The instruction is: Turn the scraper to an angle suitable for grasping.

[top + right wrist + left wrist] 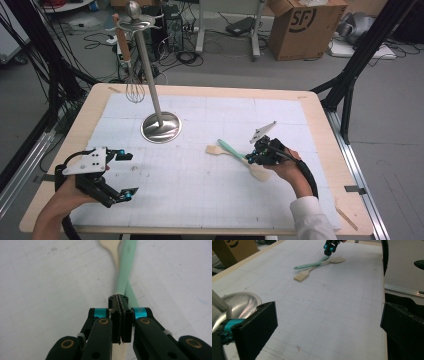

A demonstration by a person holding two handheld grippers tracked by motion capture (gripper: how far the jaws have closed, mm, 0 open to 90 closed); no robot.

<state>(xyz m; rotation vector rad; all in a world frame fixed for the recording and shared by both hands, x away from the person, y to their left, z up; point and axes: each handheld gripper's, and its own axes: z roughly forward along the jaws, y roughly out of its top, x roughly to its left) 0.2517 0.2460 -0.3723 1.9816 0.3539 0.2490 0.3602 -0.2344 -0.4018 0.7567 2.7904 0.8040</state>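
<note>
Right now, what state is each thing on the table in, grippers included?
Left gripper: open, holding nothing, over the mat.
Right gripper: shut, above the crossed utensils; nothing visible between its jaws.
Green spatula: lying flat, crossed with the wooden spatula.
Wooden spatula: lying flat.
Whisk: hanging from the stand.
Stand: upright.

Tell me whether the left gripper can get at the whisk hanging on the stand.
Probably yes: the left gripper is open, holds nothing, and bare mat lies between it and the whisk, which hangs free beside the stand's pole.
</note>
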